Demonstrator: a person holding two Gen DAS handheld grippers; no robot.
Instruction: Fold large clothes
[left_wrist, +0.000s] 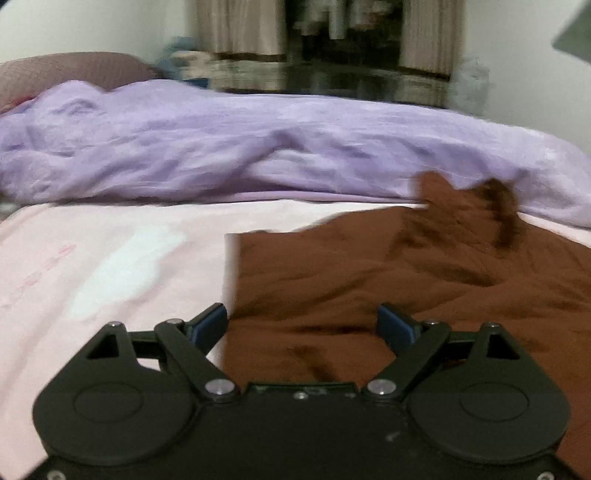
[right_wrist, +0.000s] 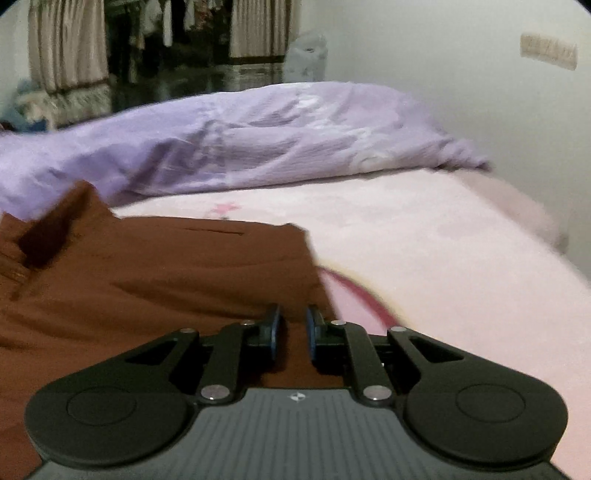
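A large brown garment (left_wrist: 369, 280) lies spread and rumpled on the pink bed sheet (left_wrist: 110, 258). My left gripper (left_wrist: 303, 325) is open wide just over the garment's left edge, and its blue pads (left_wrist: 210, 325) touch nothing. In the right wrist view the same brown garment (right_wrist: 147, 277) fills the left half. My right gripper (right_wrist: 292, 332) sits at the garment's right edge with its jaws narrow. Brown cloth shows in the gap between the pads (right_wrist: 275, 332), but whether they pinch it is unclear.
A crumpled lilac quilt (left_wrist: 258, 147) lies across the bed behind the garment, and part of the brown cloth rests against it. A dark pink cord or strap (right_wrist: 354, 291) curves on the sheet right of the garment. A white wall (right_wrist: 443, 92) borders the bed's right side.
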